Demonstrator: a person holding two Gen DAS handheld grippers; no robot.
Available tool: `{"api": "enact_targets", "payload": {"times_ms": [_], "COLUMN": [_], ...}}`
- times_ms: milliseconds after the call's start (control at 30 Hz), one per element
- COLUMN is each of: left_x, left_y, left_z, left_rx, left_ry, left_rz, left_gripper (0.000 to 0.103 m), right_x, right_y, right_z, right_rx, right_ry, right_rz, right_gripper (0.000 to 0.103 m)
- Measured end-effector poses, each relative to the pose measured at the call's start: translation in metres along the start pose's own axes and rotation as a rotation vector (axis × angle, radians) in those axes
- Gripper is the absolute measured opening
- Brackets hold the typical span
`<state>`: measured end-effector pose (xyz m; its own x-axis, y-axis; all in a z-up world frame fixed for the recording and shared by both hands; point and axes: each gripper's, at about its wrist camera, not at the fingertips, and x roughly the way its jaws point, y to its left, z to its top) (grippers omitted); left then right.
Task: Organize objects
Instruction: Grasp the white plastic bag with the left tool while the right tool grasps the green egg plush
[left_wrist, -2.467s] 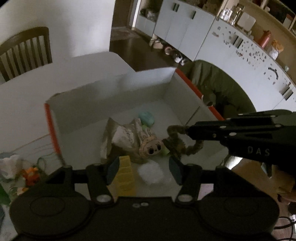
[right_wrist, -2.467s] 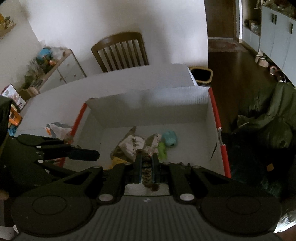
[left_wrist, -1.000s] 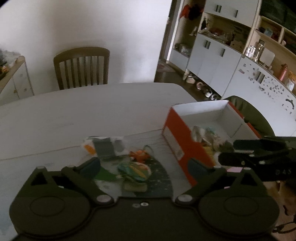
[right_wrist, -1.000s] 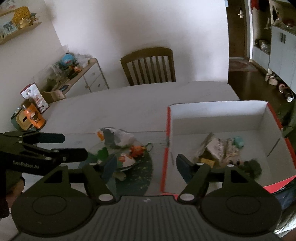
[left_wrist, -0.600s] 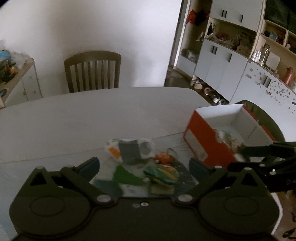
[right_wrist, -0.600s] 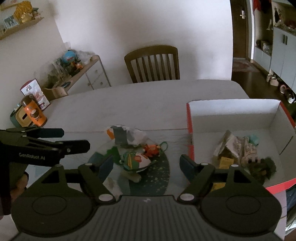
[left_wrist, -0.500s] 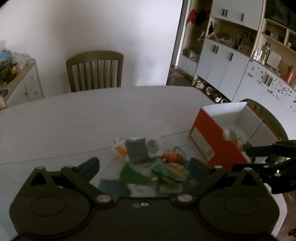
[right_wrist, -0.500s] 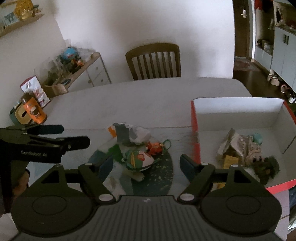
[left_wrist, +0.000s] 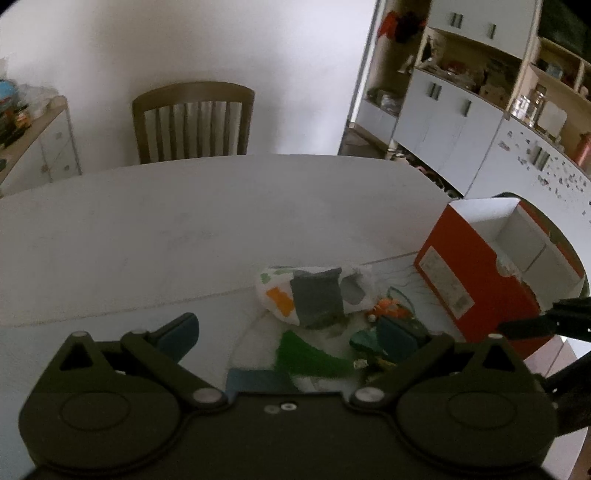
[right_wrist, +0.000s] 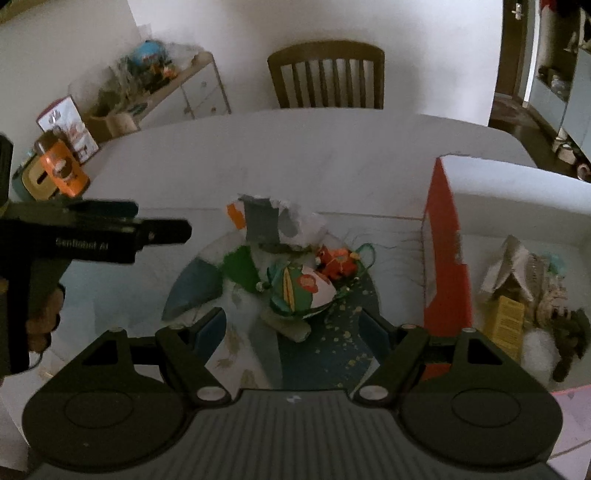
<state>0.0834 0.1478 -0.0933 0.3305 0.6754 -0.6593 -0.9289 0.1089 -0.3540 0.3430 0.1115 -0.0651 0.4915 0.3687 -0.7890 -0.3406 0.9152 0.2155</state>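
A pile of small things lies on a round dark mat: a white bag with grey and orange patches, a green scrap, an orange toy and a round colourful toy. My right gripper is open and hangs just above the colourful toy without touching it. My left gripper is open over the pile's near side, and in the right wrist view the left gripper reaches in from the left. The orange-and-white box stands to the right.
In the box lie a crumpled packet, a yellow carton and a dark plush. A wooden chair stands behind the white table. An orange container sits at the table's left edge.
Both grippers have left the box and moved left and down over the pile. The right gripper, earlier shut on the dark plush, is now open and the plush lies in the box.
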Motion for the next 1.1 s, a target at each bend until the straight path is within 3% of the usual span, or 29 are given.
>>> {"api": "enact_targets", "payload": {"times_ms": [333,567,733,1100], "left_x": [0.042,0.064,0.088,0.116], "left_y": [-0.009,-0.024,-0.030,-0.028], "left_z": [0.018,0.025,0.026,0.022], "left_rx": [0.110,0.373,0.493,0.509], "left_ry": [0.030,0.049,0.122,0.194], "left_rz": [-0.019,-0.111,-0.184,-0.214], "left_gripper": [0.099,0.093,0.089,0.063], "right_x": [0.037,0.058,0.068,0.087], "right_y": [0.001,-0.001,0.000,-0.003], "right_z": [0.011,0.018,0.021,0.022], "right_rx": [-0.003,0.005,-0.004,0.015], "right_ry": [0.051,0.090,0.110,0.135], "right_rz": [-0.007,0.000,-0.001,-0.004], "right_gripper": [0.079,0.079,0.079,0.079]}}
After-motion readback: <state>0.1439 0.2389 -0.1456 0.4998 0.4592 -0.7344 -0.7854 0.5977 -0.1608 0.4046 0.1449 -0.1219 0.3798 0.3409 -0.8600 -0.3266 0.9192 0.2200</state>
